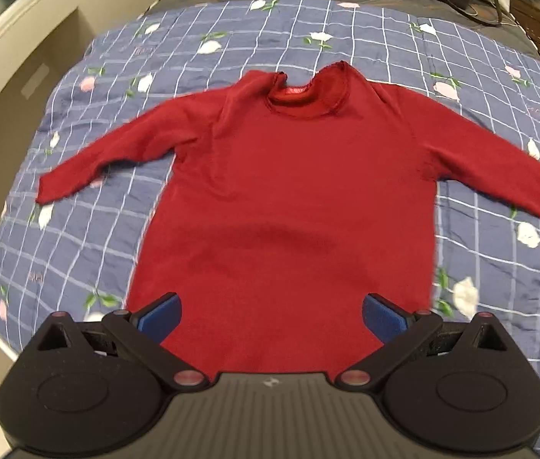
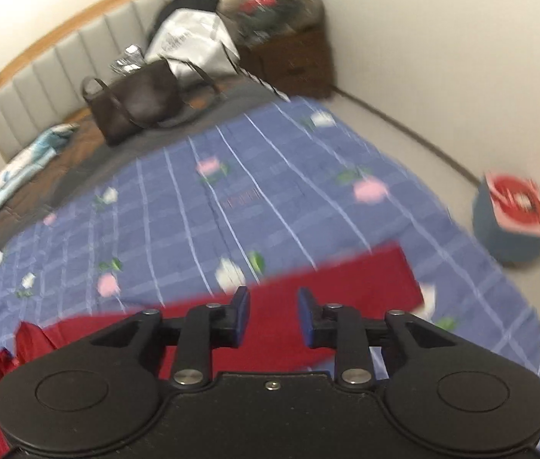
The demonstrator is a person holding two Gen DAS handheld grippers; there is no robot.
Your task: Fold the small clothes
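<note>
Here, red sweater (image 1: 289,191) flat beyond gaping left claw (image 1: 271,317), sleeve under parted right claw (image 2: 273,319).

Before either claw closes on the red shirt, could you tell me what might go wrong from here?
1. The left claw hangs open over the hem of the red shirt; closing there might also pinch the blue quilt.
2. The right claw is open over one sleeve, and its view is blurred, so it could miss the cuff.
</note>
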